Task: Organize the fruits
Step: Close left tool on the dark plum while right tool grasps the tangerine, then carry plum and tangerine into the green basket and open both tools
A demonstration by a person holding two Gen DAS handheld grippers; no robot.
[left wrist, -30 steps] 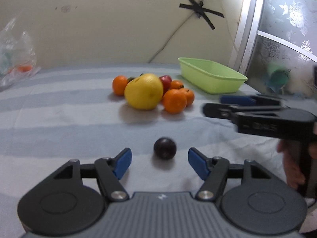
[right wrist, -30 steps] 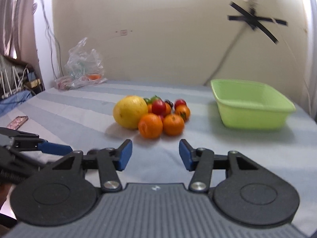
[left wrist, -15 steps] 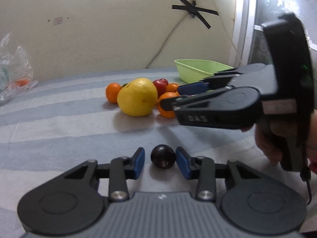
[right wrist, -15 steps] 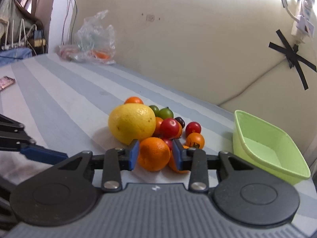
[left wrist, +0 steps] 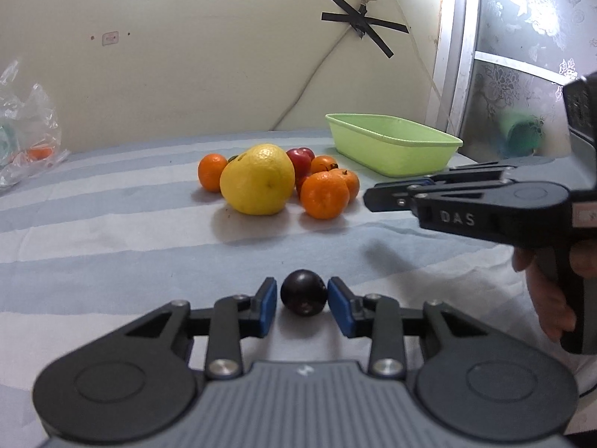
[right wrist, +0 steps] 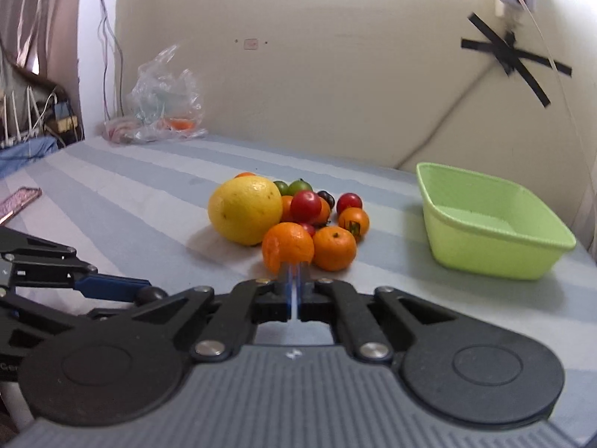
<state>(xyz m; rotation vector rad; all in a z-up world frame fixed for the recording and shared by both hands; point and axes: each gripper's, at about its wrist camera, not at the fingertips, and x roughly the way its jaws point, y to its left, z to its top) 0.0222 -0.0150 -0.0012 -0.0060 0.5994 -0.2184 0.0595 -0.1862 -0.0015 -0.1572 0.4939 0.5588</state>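
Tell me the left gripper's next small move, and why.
Probably lift the dark fruit clear of the cloth, then carry it toward the green tub. The left gripper has just closed, its pads against the fruit's sides. The tub looks empty, and the right gripper, shut on nothing, hangs beside that path.

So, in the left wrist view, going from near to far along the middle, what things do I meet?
Left tool closed on the dark round fruit → front orange → large yellow citrus → red fruit → green basket farthest, toward the right.
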